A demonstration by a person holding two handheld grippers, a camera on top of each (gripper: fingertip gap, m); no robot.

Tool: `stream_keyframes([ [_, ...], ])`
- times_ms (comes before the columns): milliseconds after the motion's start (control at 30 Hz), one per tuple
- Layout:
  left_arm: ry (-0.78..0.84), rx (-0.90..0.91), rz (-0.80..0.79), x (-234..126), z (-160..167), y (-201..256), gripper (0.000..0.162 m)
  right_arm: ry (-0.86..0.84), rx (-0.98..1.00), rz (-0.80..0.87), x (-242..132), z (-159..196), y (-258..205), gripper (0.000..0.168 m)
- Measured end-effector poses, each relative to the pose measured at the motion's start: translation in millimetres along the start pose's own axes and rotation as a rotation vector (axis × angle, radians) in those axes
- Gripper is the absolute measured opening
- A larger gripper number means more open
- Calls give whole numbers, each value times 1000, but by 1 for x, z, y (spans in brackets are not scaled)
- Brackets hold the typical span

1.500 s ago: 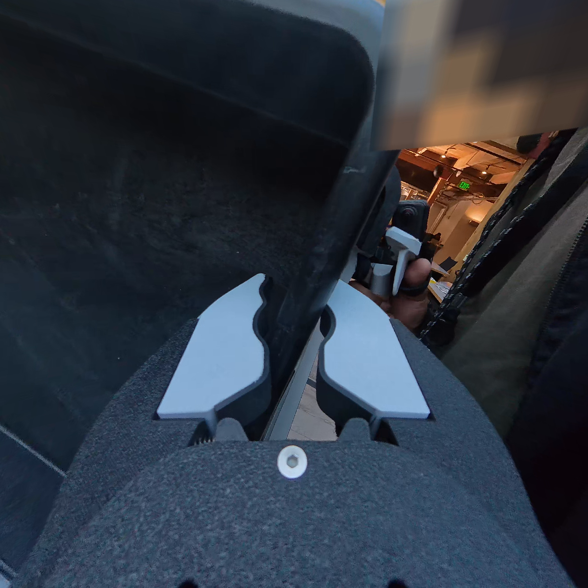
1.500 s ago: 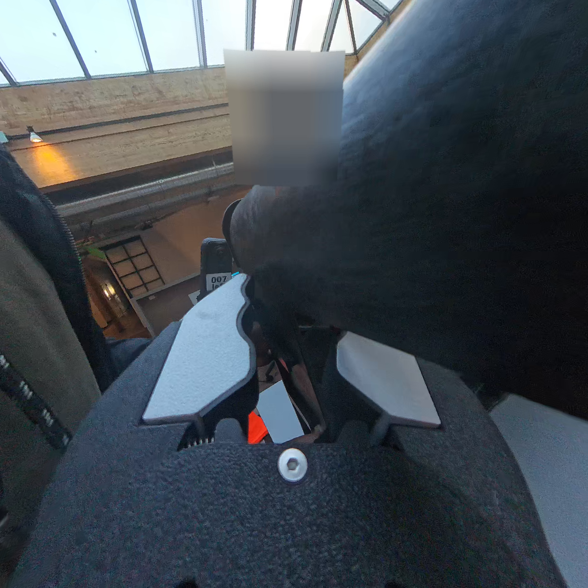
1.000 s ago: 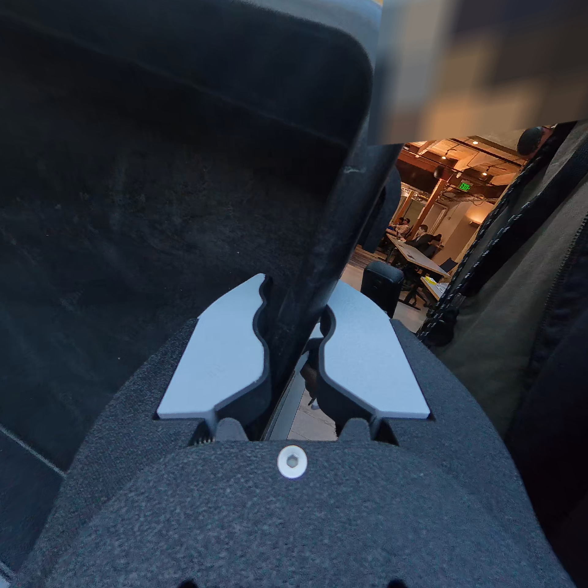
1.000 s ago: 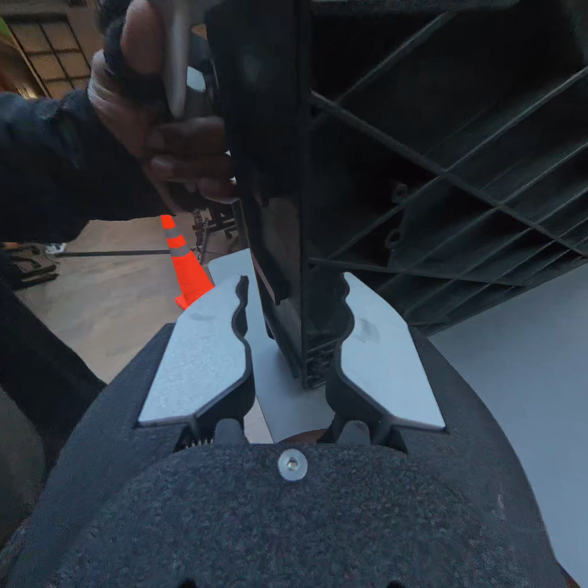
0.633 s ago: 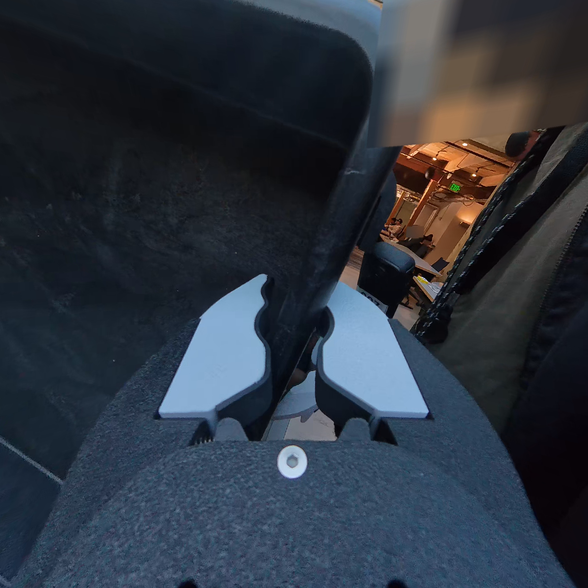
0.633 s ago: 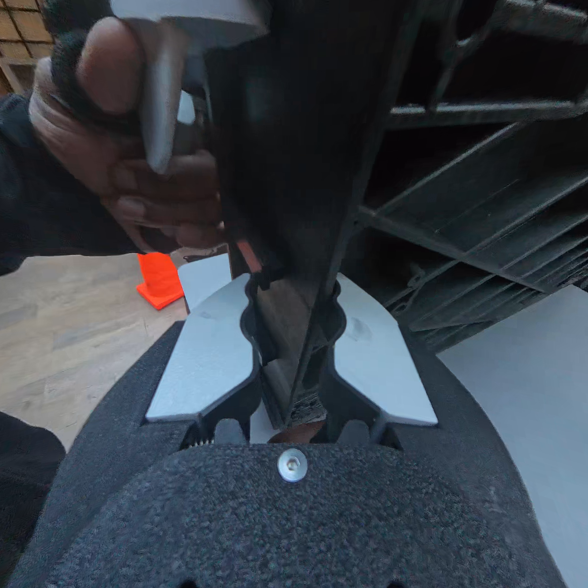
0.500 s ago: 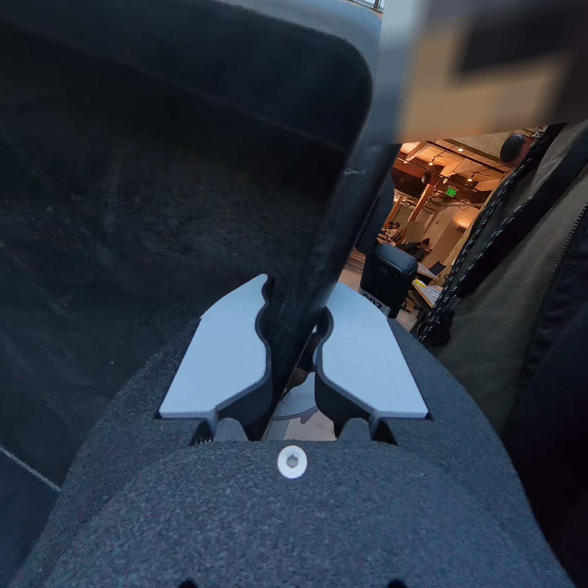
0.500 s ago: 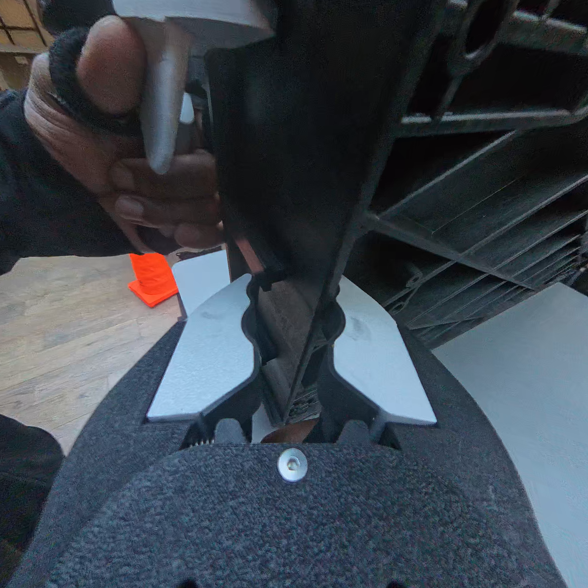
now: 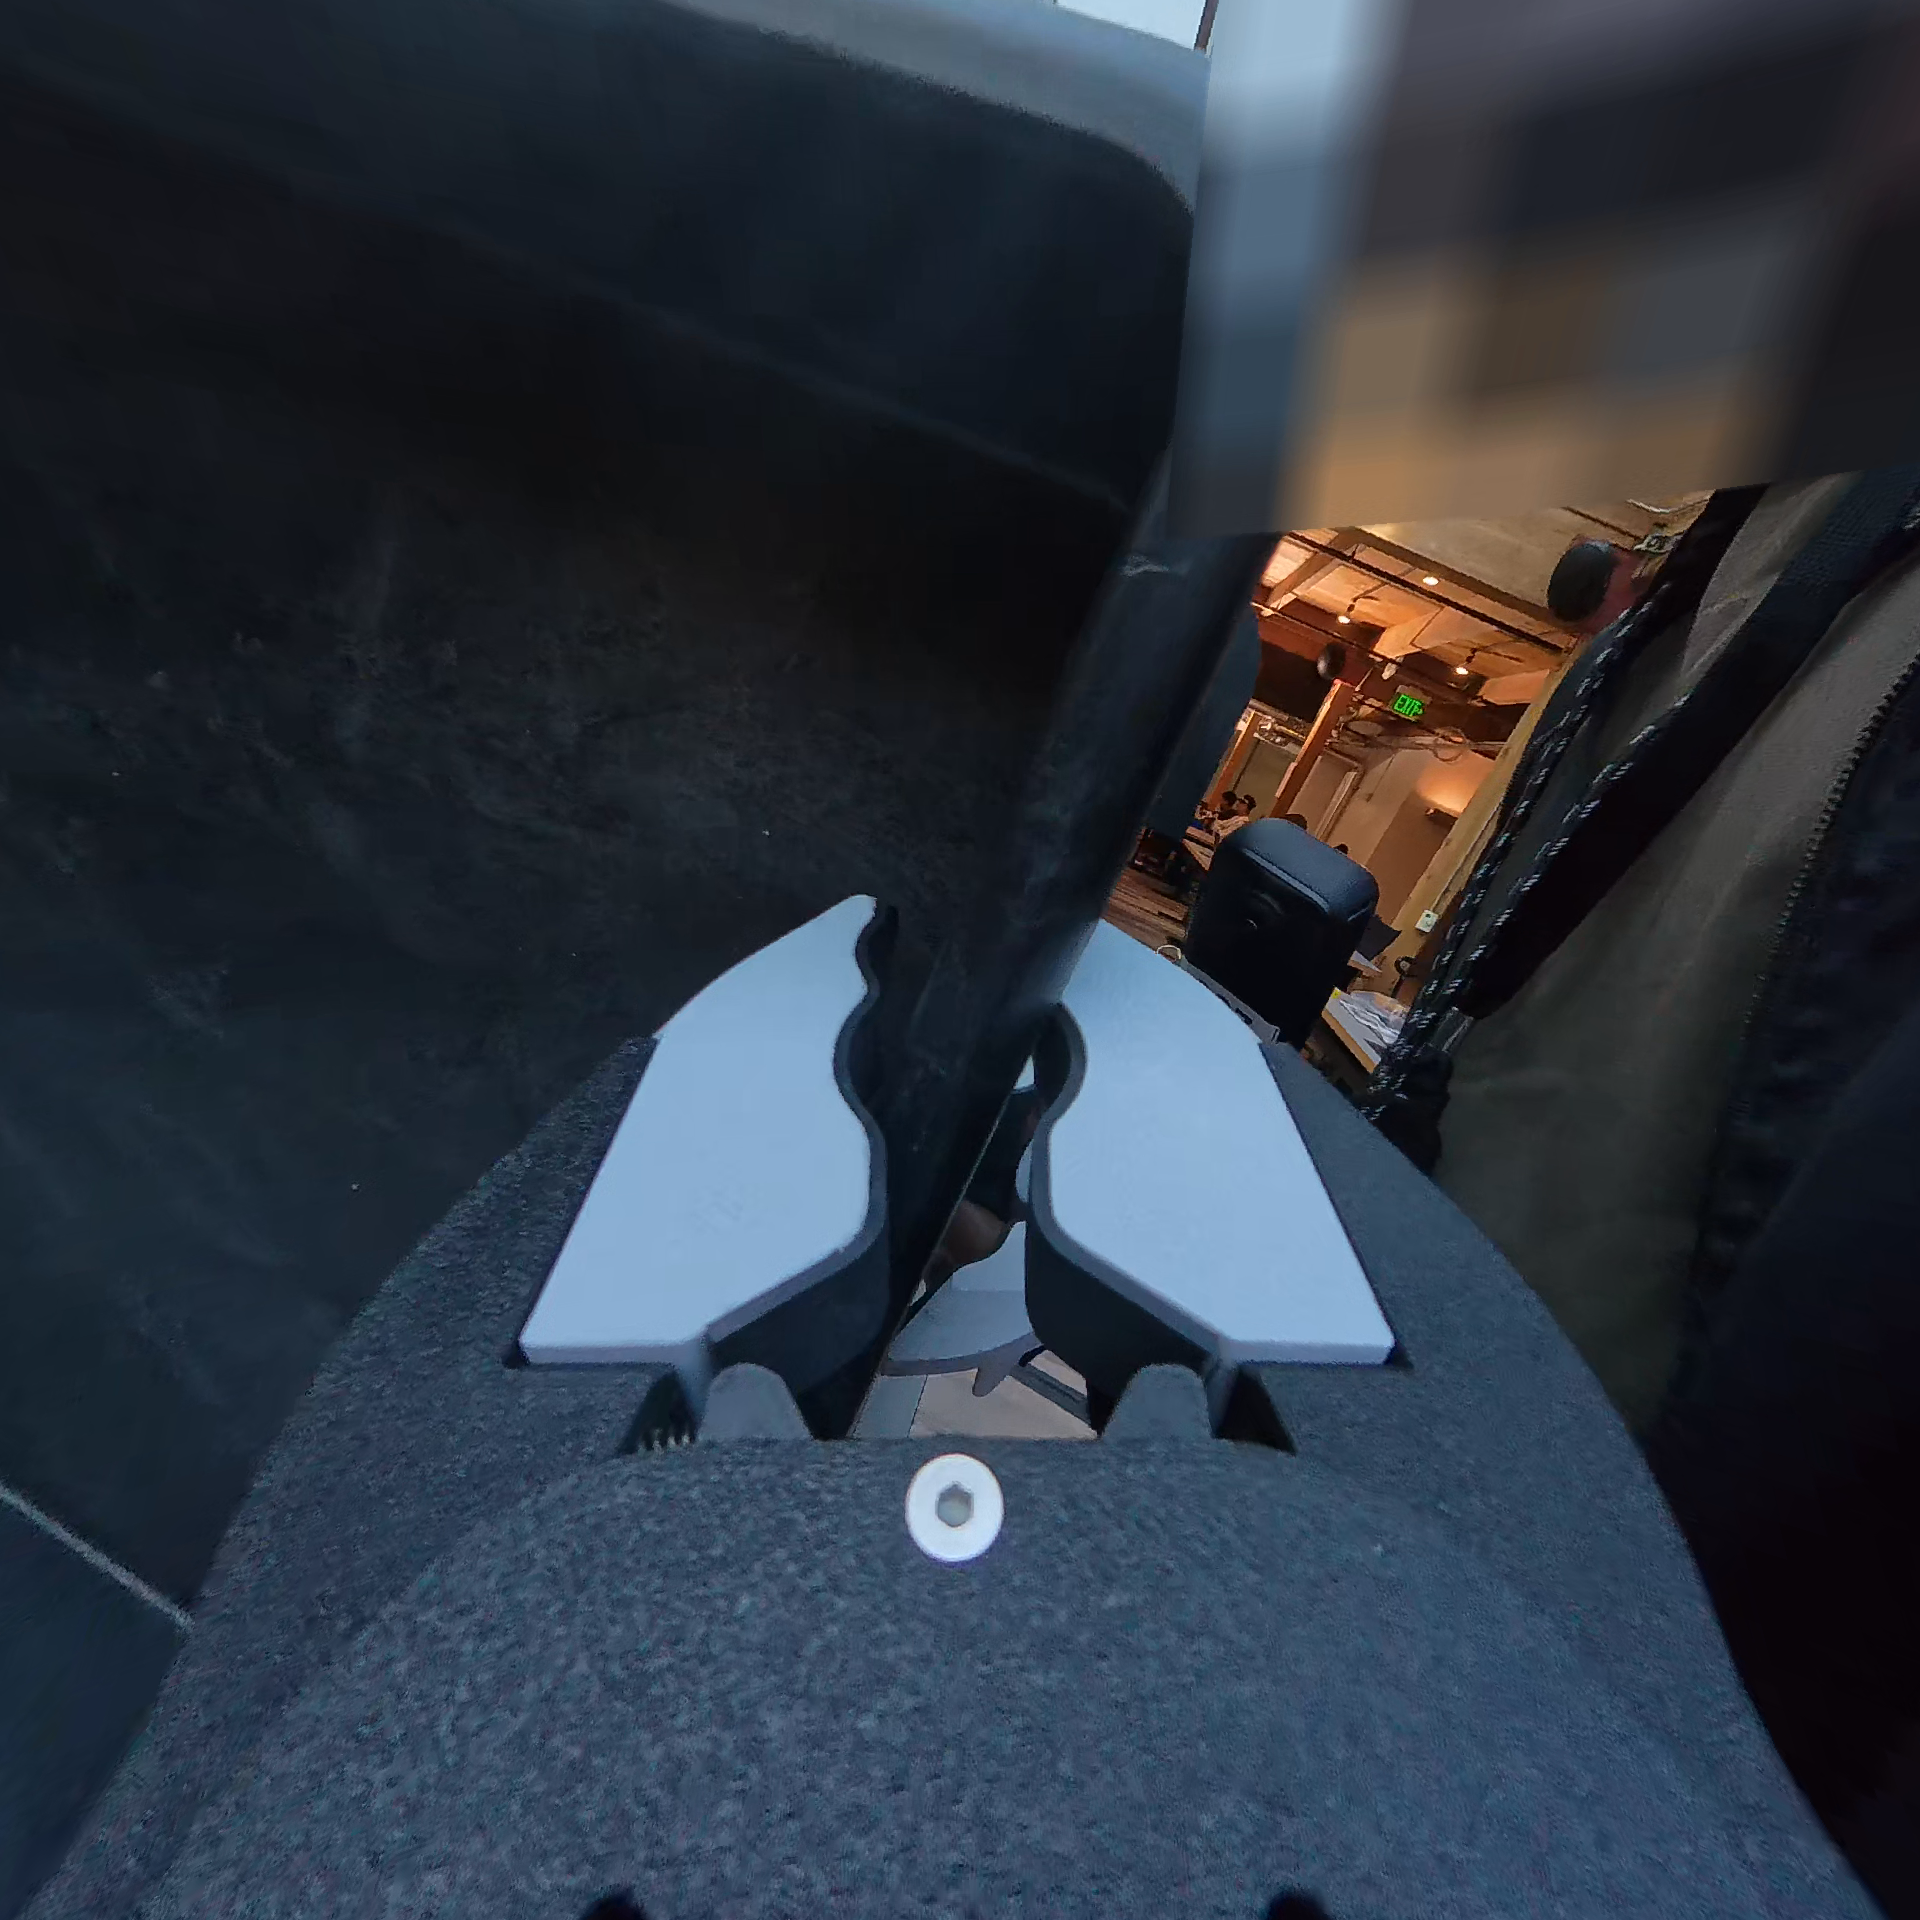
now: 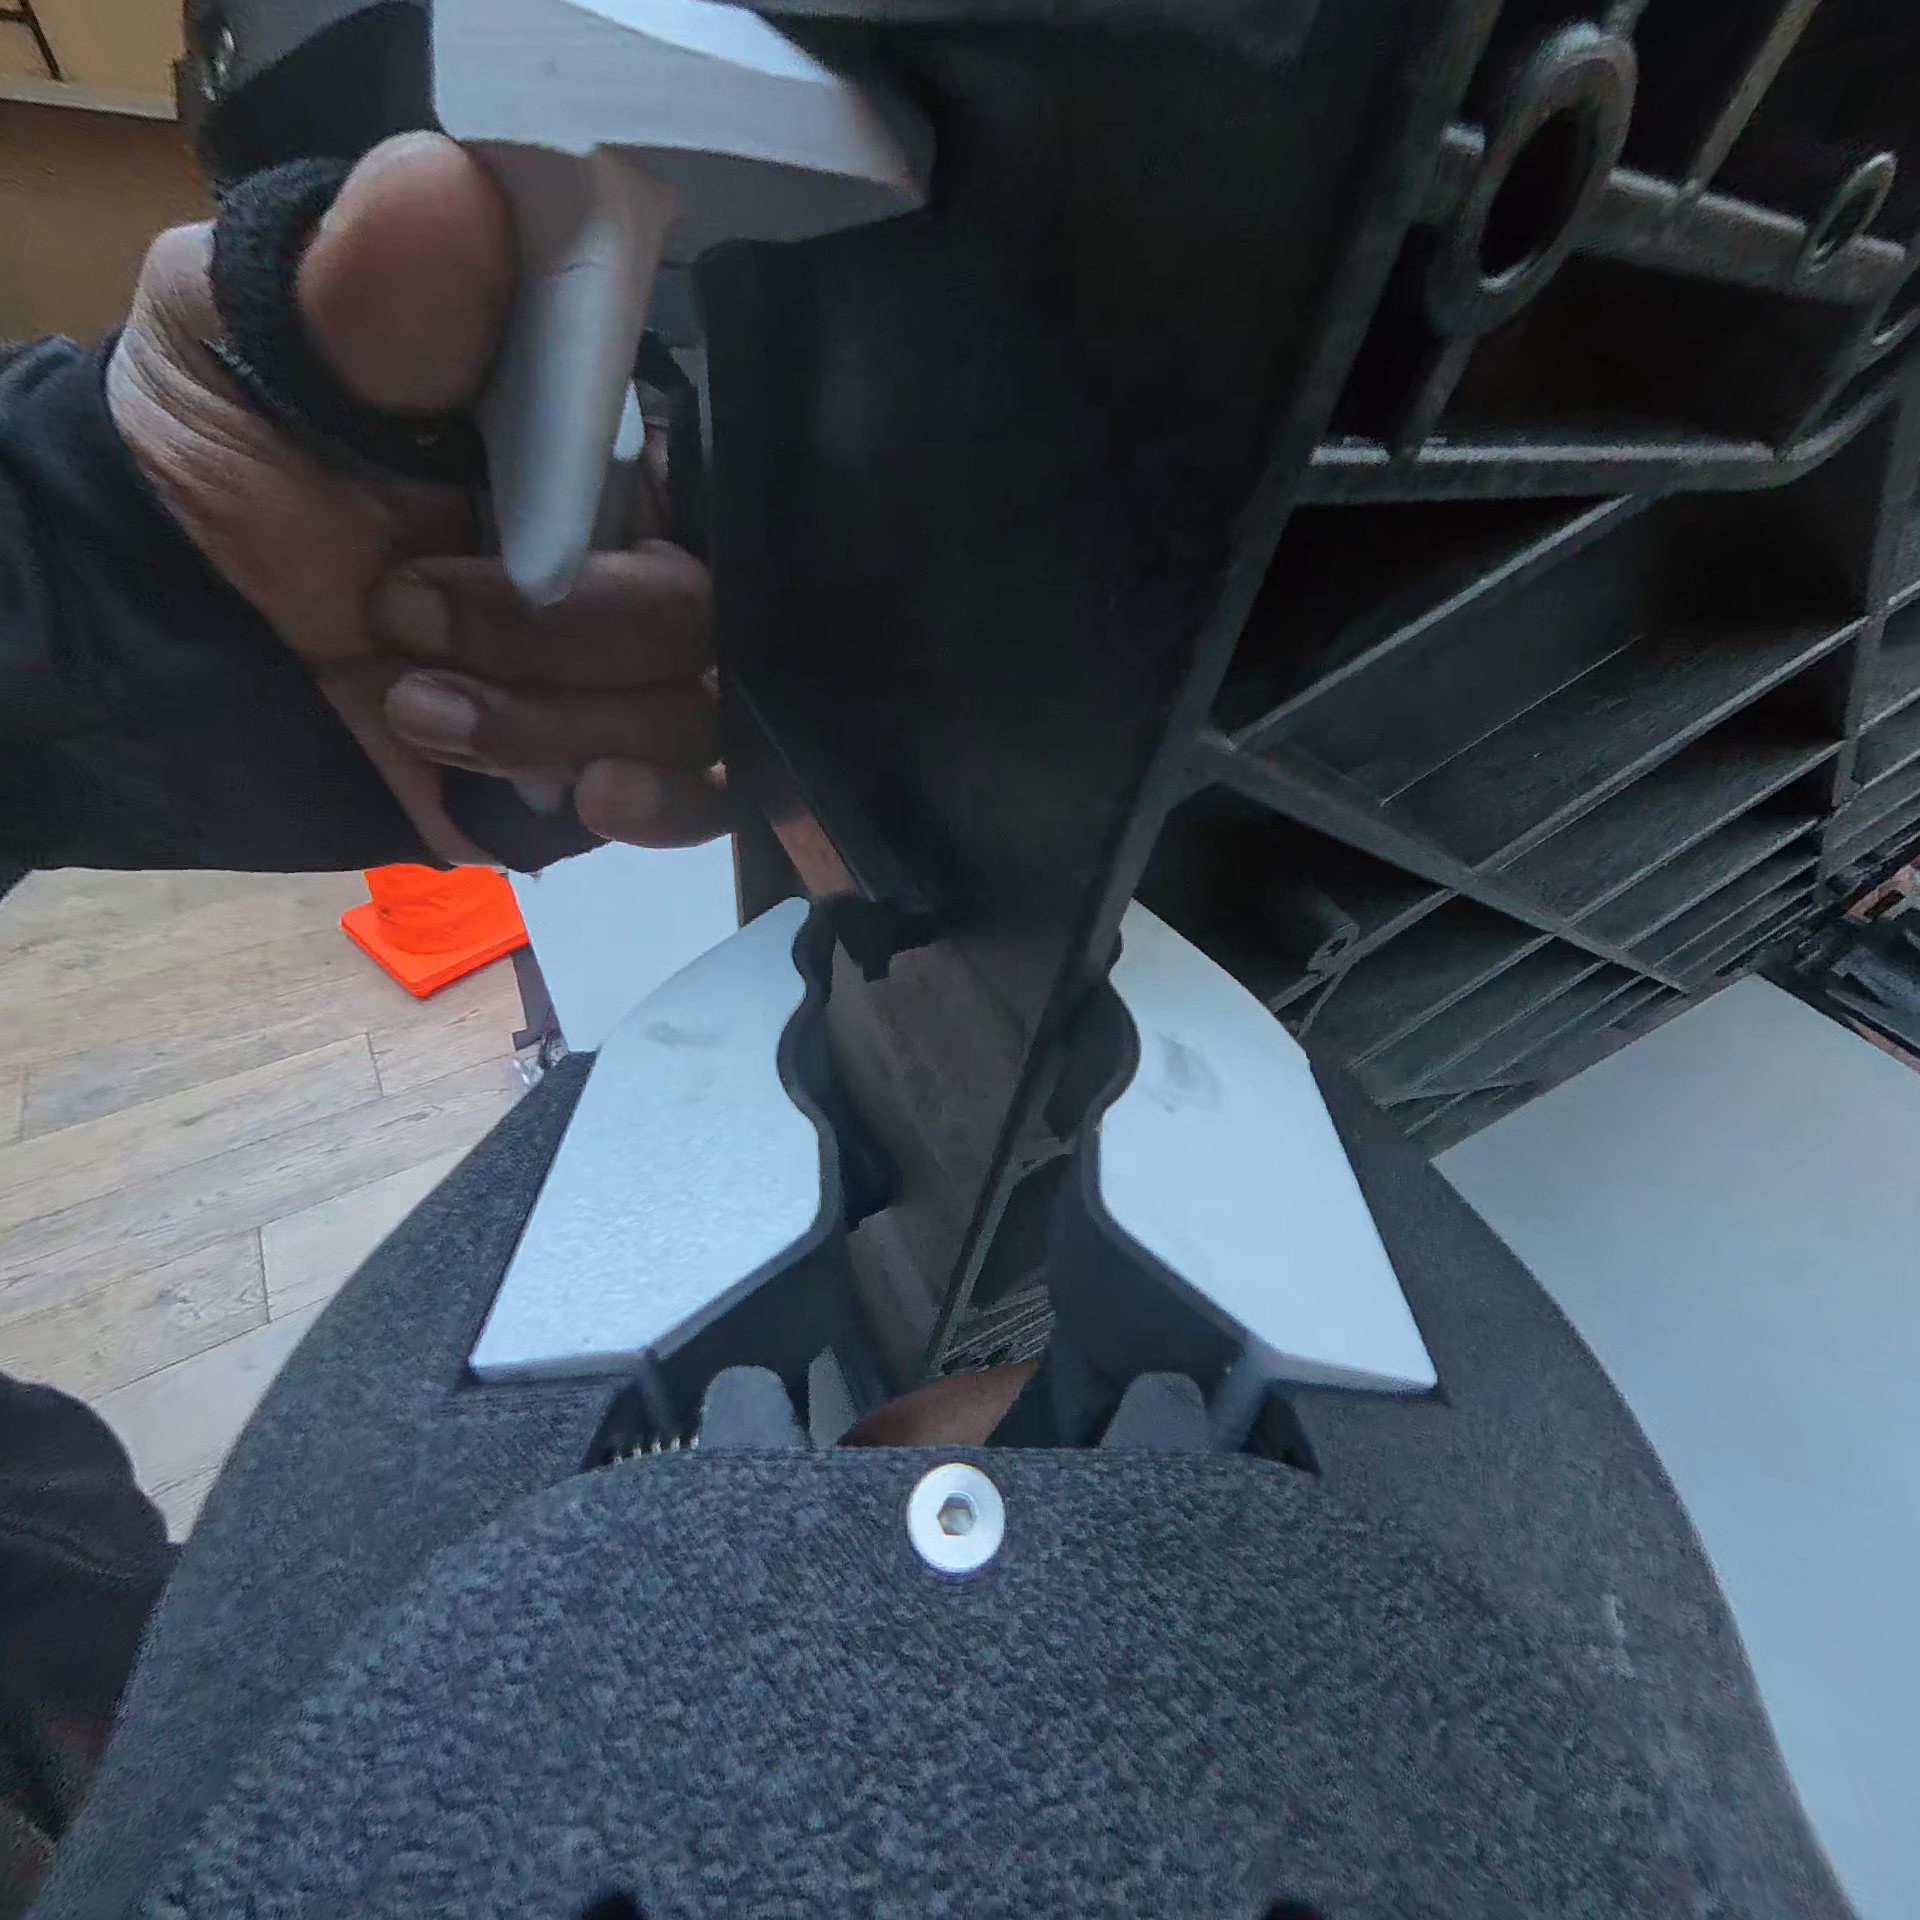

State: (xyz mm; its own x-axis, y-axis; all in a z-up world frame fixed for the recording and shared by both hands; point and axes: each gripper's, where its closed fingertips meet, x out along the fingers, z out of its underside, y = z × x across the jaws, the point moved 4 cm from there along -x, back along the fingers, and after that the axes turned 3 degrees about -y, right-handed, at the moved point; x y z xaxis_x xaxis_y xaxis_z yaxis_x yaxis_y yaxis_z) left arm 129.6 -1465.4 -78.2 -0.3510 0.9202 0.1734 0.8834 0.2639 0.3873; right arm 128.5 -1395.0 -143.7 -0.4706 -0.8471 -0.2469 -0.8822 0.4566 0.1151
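Between the two grey fingers of the left gripper (image 9: 961, 1039), the thin edge of a large black moulded plastic panel (image 9: 520, 623) was held; the jaws were narrow and pressed on that edge from both sides. A rough, dark surface of the panel filled the left half of the left wrist view, and a dark green jacket with a zip (image 9: 1662, 1039) was seen at the right, just beside the gripper.

On the other side, the right gripper (image 10: 961, 997) was closed on a rim of the same panel, whose ribbed underside (image 10: 1558, 727) was shown in the right wrist view. The jaws were narrow there too, with the rim touching both fingers. A bare hand in a black sleeve (image 10: 416, 571) was seen at the upper left, wrapped around the grey trigger of the other tool. An orange traffic cone (image 10: 431, 920) stood on the wooden plank floor (image 10: 208, 1091), well apart, and a light grey table (image 10: 1714, 1299) lay below the panel.

Only thin edges were gripped, so the panel could slip or twist out, it was judged, if one side was pulled harder than the other.
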Motion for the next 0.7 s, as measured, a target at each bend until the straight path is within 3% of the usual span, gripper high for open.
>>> stream_keyframes([
  [433,0,9,4,1,5,0,24,77,43,0,-5,6,-5,58],
  [700,-4,7,5,1,5,0,25,70,93,-55,-7,42,-8,54],
])
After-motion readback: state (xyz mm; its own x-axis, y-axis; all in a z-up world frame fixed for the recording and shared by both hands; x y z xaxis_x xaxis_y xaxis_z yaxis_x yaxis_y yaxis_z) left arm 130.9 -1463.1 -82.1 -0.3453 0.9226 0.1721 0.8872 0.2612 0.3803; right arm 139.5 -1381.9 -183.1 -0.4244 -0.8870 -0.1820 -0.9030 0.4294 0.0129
